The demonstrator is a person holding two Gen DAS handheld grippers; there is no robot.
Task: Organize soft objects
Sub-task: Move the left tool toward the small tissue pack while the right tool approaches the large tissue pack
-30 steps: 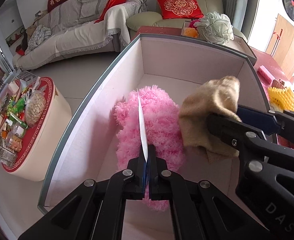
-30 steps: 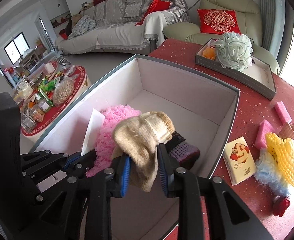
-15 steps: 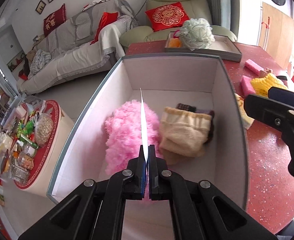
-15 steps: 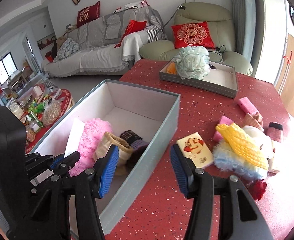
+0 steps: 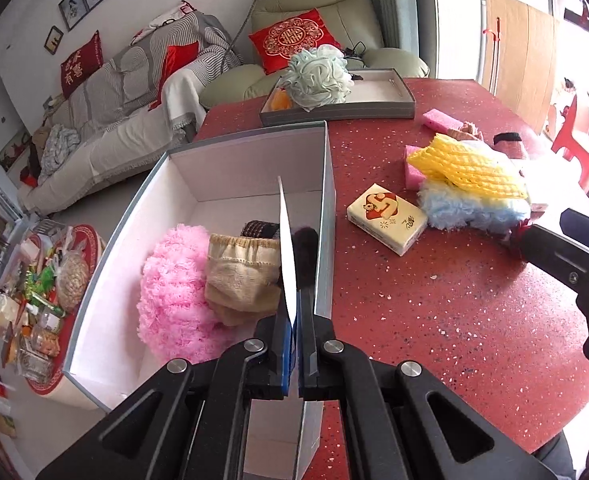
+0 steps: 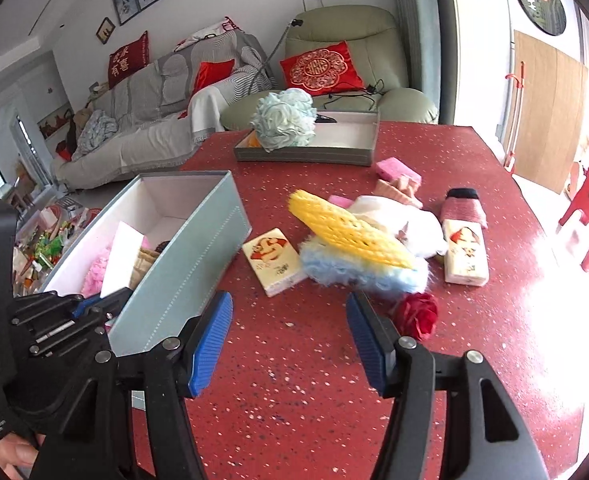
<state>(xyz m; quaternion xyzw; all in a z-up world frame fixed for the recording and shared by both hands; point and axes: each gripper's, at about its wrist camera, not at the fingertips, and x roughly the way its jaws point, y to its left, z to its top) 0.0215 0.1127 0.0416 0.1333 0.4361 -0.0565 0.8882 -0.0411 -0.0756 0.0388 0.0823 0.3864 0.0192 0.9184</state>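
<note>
Reaching for the next soft item: right tool (image 6: pixel 290 336) empty, its jaws just spread wider, above the counter (image 6: pixel 314 380). Left tool (image 5: pixel 297 344) pinches a white card (image 5: pixel 287 256) upright in the grey box (image 5: pixel 328 216). Next calls for closing on the blue fluffy piece (image 6: pixel 358 272) at 1 o'clock.

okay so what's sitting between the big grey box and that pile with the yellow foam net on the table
A tissue pack printed with a red cartoon lies flat on the red table between the grey box and the yellow foam net; the right wrist view shows it best.
</note>
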